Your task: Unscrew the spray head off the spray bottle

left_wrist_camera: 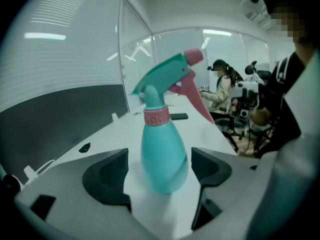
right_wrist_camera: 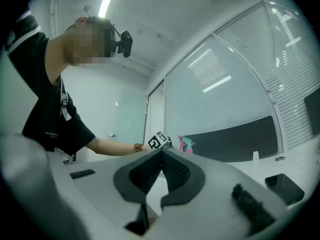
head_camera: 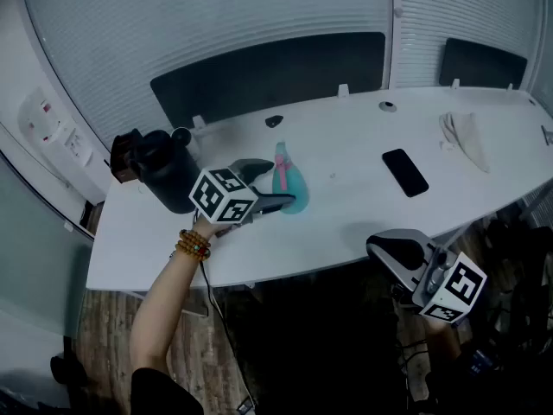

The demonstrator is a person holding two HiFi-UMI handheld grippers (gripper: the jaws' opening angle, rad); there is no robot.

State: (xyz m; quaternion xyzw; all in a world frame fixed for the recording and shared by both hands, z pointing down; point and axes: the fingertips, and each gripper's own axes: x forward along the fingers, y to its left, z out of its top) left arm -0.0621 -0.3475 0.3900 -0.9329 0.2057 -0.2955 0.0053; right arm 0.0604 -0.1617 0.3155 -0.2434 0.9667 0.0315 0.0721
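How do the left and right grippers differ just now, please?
The left gripper has its jaws wide open around the spray bottle, clear of it; the right gripper is shut and empty. The left gripper reaches over the table; the right gripper sits off its near edge. Both carry marker cubes.

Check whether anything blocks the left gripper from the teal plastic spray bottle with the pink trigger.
Nothing visible does. The teal plastic spray bottle already stands upright between the left gripper's open jaws, one dark pad on either side of it.
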